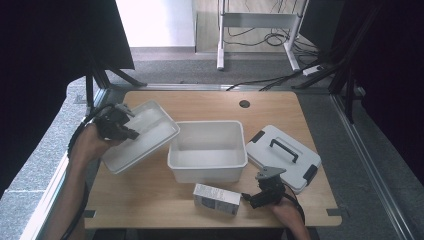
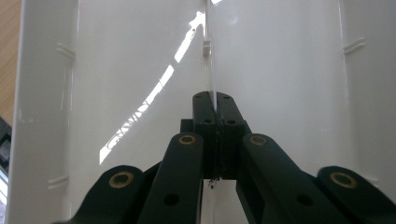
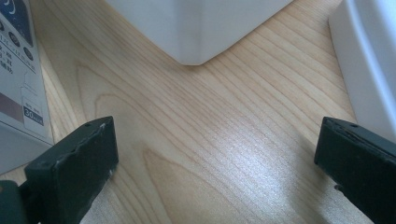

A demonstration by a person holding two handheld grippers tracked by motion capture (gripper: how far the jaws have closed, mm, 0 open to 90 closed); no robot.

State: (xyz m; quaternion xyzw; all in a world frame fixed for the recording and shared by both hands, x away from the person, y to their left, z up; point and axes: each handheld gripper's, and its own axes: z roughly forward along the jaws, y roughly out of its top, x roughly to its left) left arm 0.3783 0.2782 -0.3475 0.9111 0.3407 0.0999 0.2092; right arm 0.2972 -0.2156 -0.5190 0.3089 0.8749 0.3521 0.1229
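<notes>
Looking down from the high view, the left hand-held gripper point(image 1: 131, 131) carries a shallow white tray point(image 1: 145, 137) tilted above the left part of the desk point(image 1: 150, 200), its right corner just beside the open white bin point(image 1: 207, 150) at the middle. A white lid with a black handle point(image 1: 283, 156) lies to the right, and a small carton point(image 1: 216, 198) sits near the front edge, next to the right hand-held gripper point(image 1: 248, 198).

In the left gripper view, the jaws are pressed together on a thin upright wall of the tray point(image 2: 140, 93), pinching it.

In the right gripper view, the jaws stand spread over bare wood point(image 3: 210, 154), with the carton point(image 3: 18, 70) at the left and the bin's corner point(image 3: 196, 32) ahead.

To do this well, I judge the tray should be levelled before lowering, since a one-edge pinch lets it swing, and kept off the bin's rim.
</notes>
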